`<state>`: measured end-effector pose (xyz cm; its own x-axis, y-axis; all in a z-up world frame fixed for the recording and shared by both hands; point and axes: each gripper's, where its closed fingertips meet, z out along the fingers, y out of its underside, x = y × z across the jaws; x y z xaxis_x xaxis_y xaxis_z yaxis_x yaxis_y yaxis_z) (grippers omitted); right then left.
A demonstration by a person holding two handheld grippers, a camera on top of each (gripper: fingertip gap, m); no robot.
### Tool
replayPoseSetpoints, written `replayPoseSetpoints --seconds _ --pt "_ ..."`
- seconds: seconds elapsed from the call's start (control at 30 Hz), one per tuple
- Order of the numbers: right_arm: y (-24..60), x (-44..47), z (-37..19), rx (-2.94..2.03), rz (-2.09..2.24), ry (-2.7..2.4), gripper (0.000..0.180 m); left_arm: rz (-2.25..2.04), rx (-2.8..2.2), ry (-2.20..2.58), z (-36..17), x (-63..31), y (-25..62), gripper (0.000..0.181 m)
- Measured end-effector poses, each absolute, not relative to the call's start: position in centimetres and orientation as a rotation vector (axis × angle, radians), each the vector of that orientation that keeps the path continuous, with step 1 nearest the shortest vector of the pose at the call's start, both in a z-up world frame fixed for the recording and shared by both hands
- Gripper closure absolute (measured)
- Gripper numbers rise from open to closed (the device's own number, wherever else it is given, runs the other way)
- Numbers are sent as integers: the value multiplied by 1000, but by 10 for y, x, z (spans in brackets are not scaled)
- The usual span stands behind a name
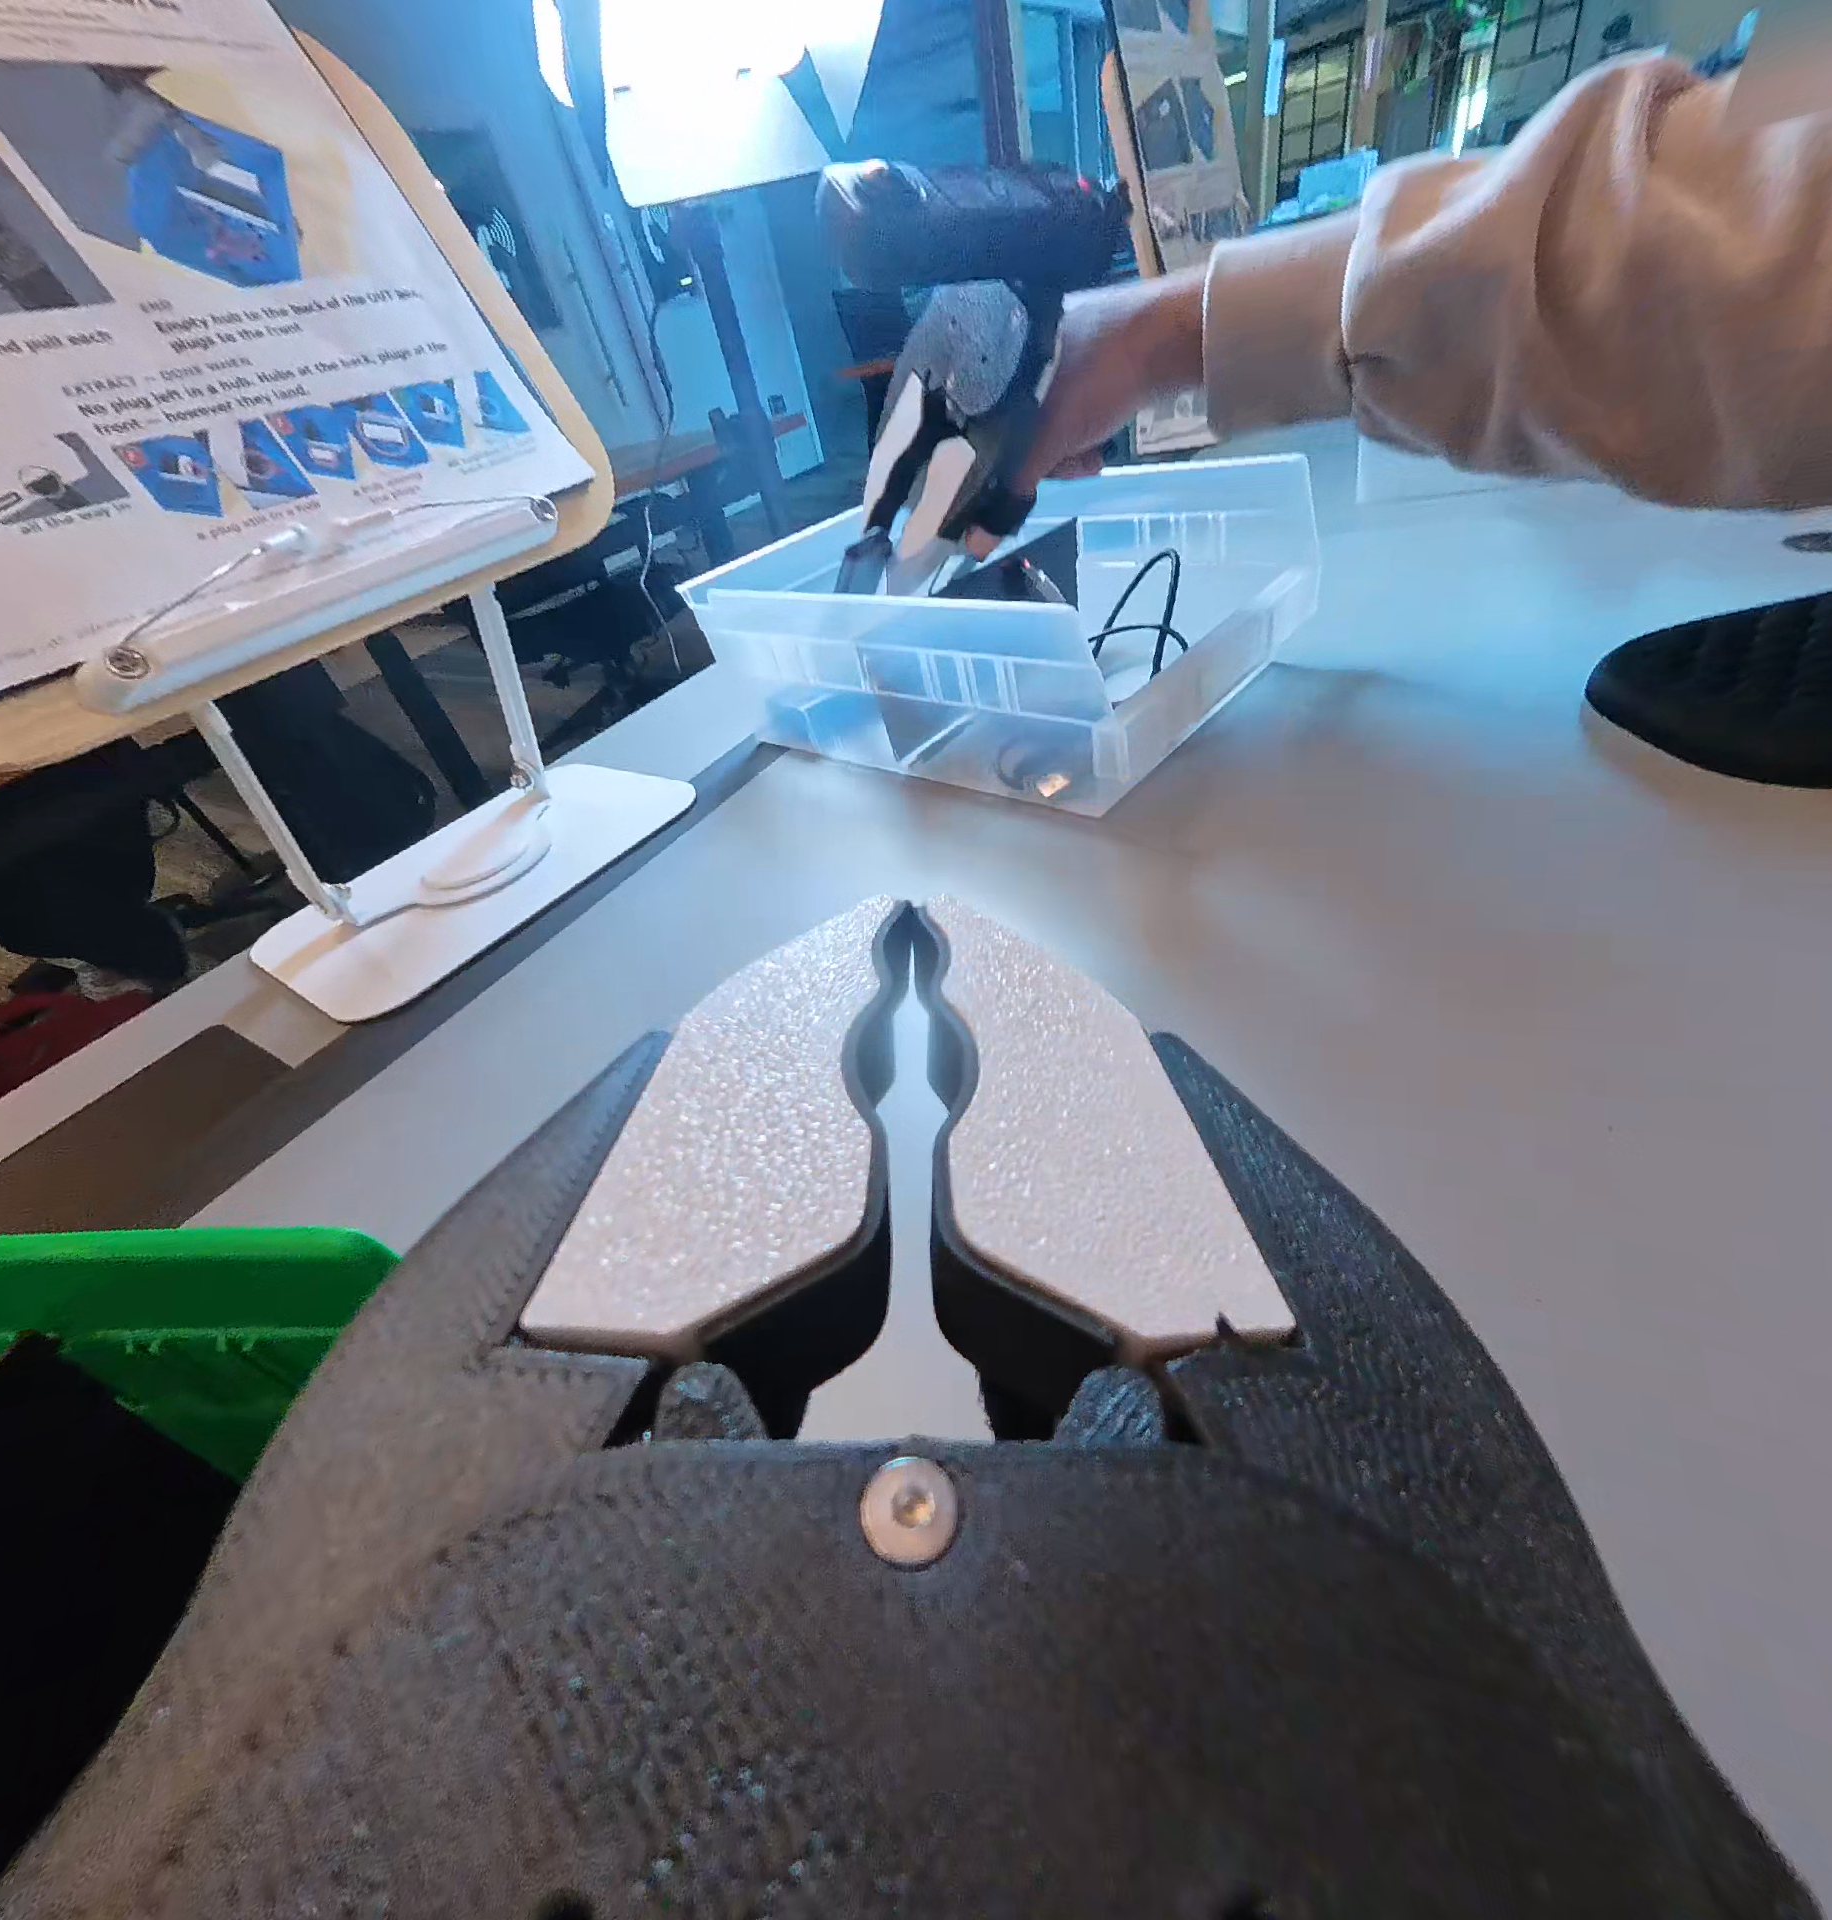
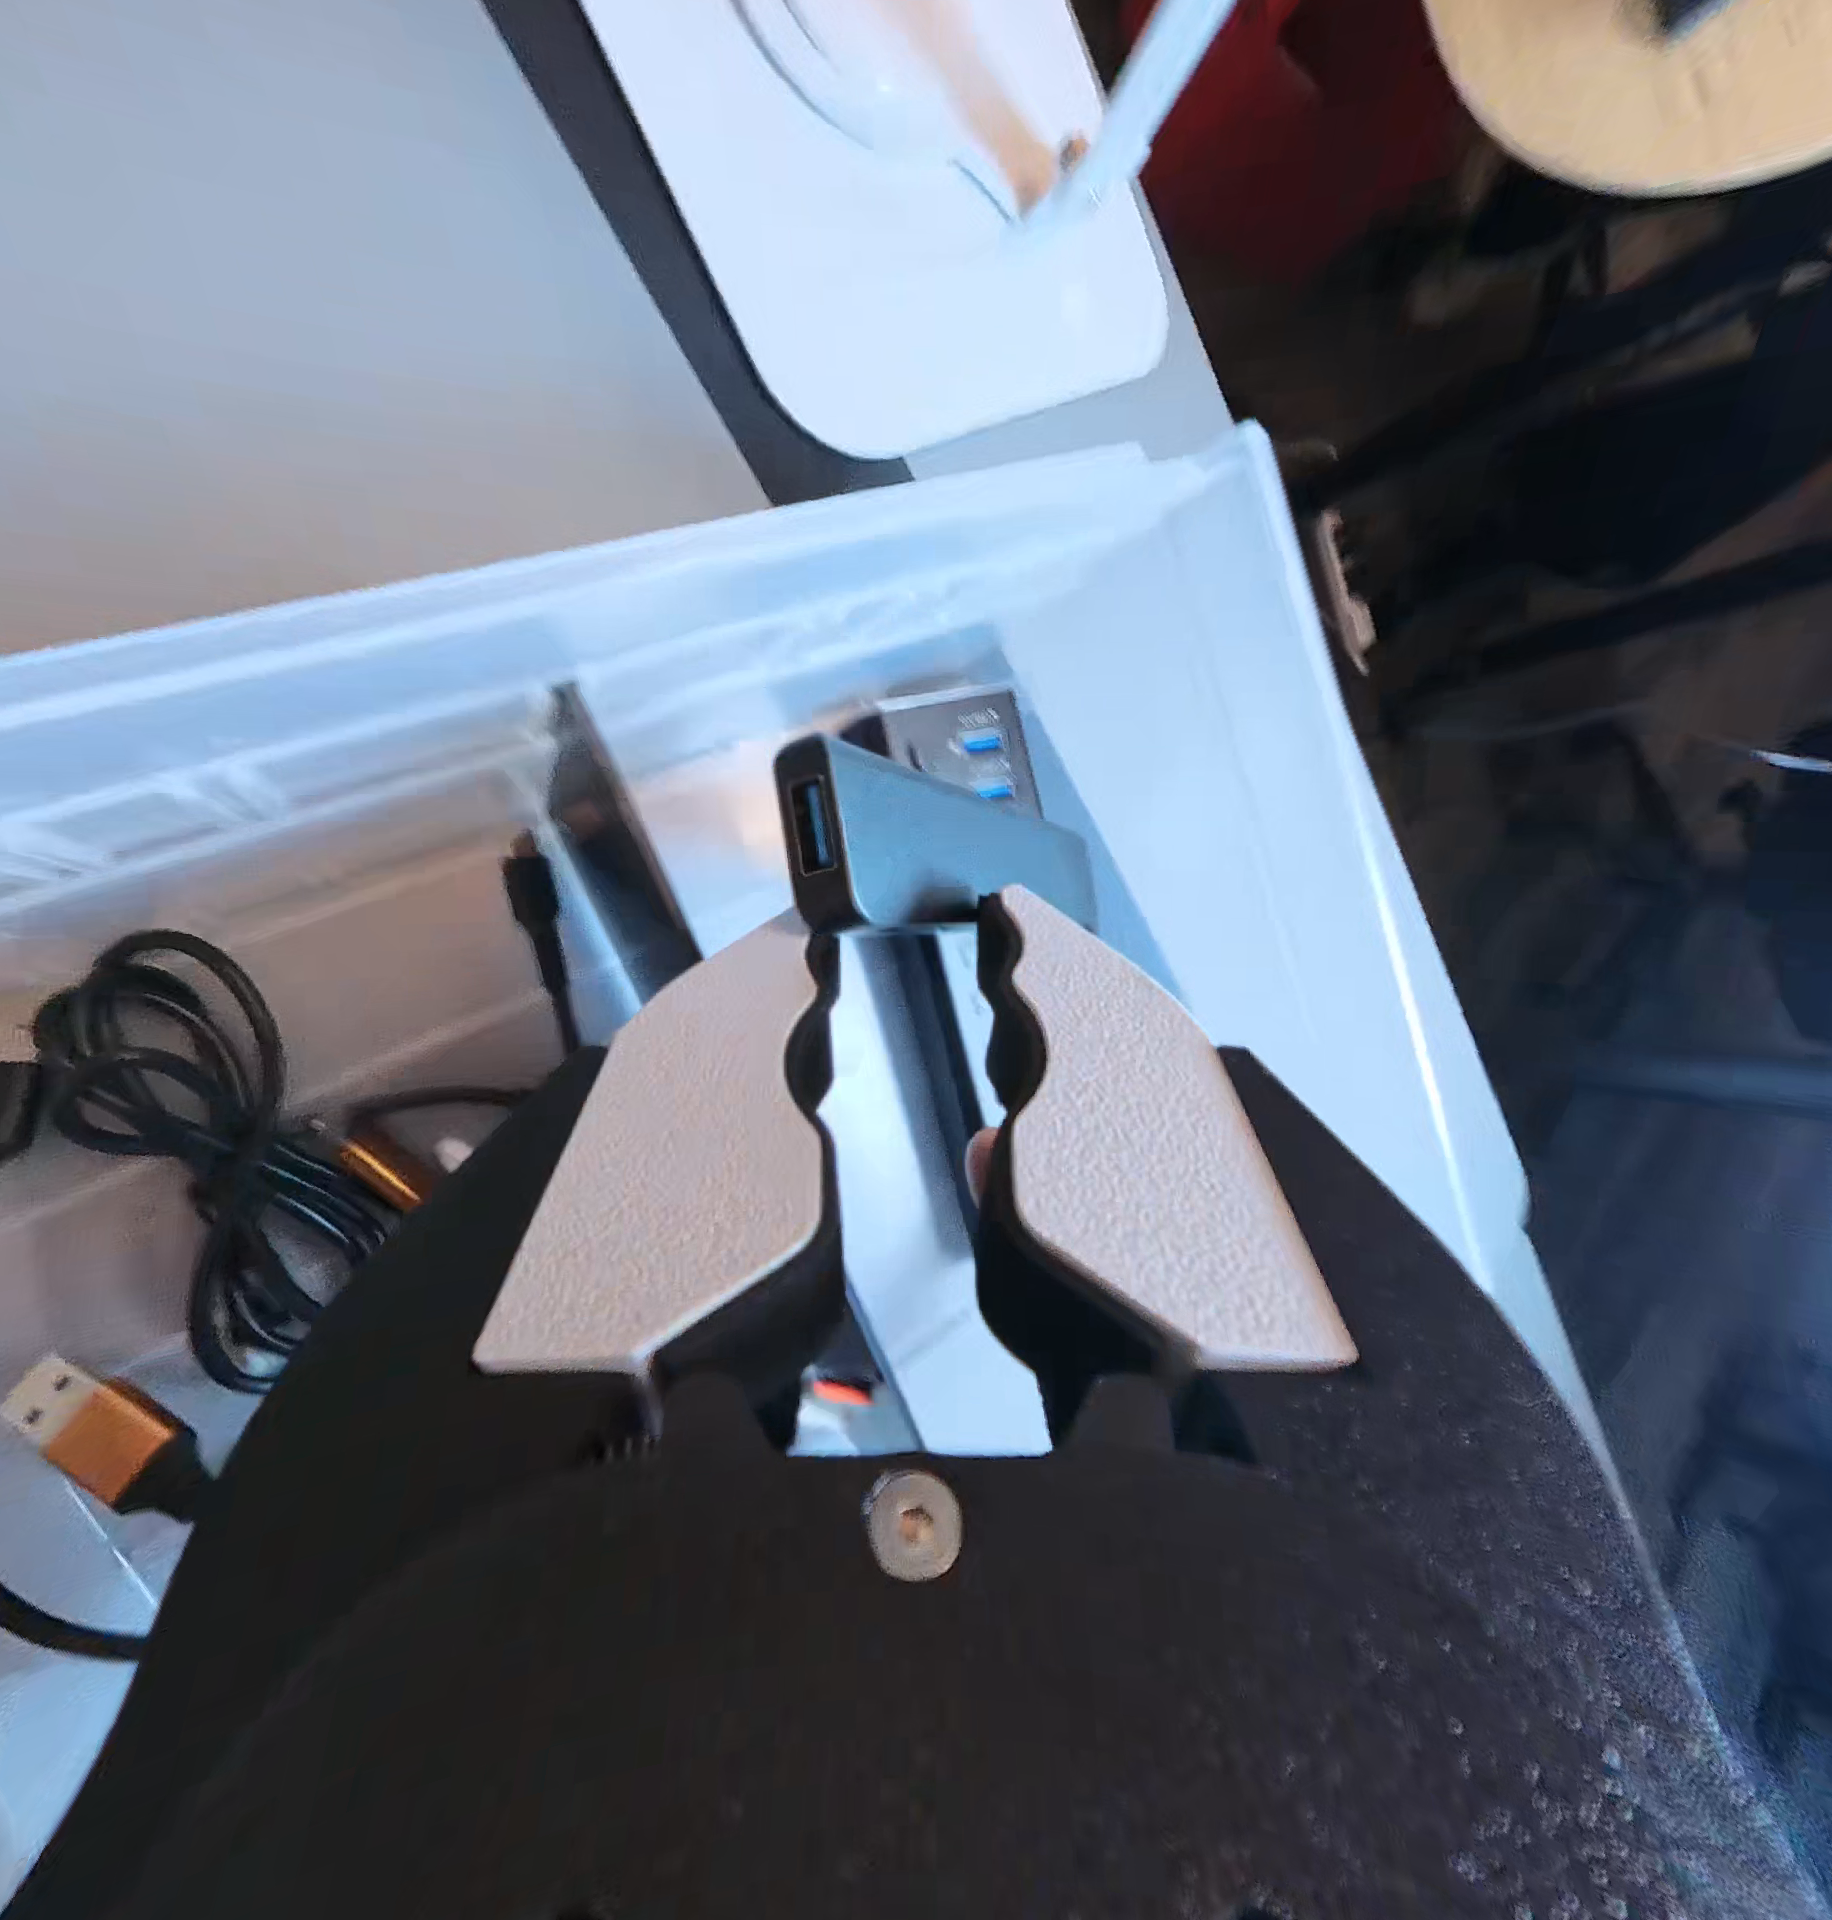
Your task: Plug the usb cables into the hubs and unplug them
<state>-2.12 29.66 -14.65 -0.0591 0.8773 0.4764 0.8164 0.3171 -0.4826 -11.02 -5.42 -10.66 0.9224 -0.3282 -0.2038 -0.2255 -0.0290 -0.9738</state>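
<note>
A printed instruction sheet (image 1: 164, 312) is propped on a white stand (image 1: 476, 894) at the upper left of the left wrist view, its flat base set on the pale surface (image 1: 1307, 1039). A green block (image 1: 164, 1309) is seen at the lower left, and a black textured pad (image 1: 1743, 686) at the right edge. A dark bag (image 1: 974, 223) is placed on another desk at the upper centre.

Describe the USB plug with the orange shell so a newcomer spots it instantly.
Start at the clear plastic bin on the white table. In the right wrist view its left compartment holds a coiled black cable. Just below that coil lies the orange-shelled USB plug, metal tip pointing up-left, the only bright orange connector lying in plain sight there.
</note>
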Motion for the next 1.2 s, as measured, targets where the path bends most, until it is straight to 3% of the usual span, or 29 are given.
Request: replayPoseSetpoints --seconds 0.03,0.3,0.43,0.63,0.77,0.87,0.9,0.93,0.97,1.2 --pt "302 -16 -144 -1517 55 -1875 155 -82 -1623 447 -109 -109 -54 180" --pt "277 19 -109 -1613 265 -1933 139 -35 -1654 469 -113 -107 -54 180" --pt "238 38 -87 -1519 414 -1916 140 30 -1658 402 -101 -128 -59 167" --pt "166 93 -149 -1471 255 -2312 128 308 -1912 404 -117 -191 -81 147" --pt "154 99 -190 -1377 19 -2459 121 337 -2273 451 -163 -226 -108 135" --pt "147 83 -207 -1308 -45 -2513 127 401 -2545 551 -202 -243 -132 126" --pt "149 76 -211 -1275 -82 -2524 133 458 -2614 597 -214 -251 -138 127" --pt "152 70 -215 -1251 -118 -2536 142 550 -2626 628 -219 -260 -137 145" --pt "150 67 -220 -1244 -123 -2578 145 608 -2602 657 -221 -266 -133 149" --pt "113 72 -222 -1079 -94 -2642 150 604 -2459 807 -219 -227 -102 151"
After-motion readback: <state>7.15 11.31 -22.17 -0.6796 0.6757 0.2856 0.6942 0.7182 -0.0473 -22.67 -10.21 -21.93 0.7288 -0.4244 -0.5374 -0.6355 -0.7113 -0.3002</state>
